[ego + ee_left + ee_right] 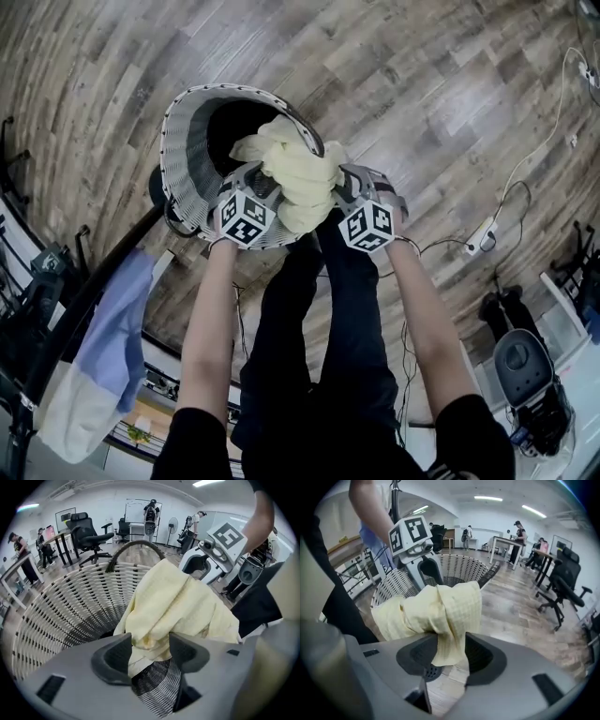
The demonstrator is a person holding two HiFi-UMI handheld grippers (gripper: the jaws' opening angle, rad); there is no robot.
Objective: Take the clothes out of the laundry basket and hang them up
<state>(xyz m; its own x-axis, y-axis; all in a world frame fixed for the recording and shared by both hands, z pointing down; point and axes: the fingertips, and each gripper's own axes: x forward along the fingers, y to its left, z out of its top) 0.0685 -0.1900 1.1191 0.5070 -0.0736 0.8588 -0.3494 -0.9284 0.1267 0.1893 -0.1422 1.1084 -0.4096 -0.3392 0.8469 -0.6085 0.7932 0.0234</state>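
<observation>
At frame centre, on the near rim of the laundry basket (175,141), the pale yellow garment (295,173) sits bunched between my grippers. Left gripper (150,645) and right gripper (451,647): jaws apart, cloth loose between, not pinched. Looks soft, light, limp. I'd grab a thick fold near an edge.

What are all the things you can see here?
laundry basket: one, white woven, on the wooden floor.
yellow cloth: one, pale yellow, draped over the basket's near rim.
garment: one, blue and white, hanging on a dark rail at left.
power strip: one, white, on the floor at right.
office chairs: several, black, in the room behind.
left gripper: one, grey, open, cloth between its jaws.
right gripper: one, grey, open, cloth between its jaws.
</observation>
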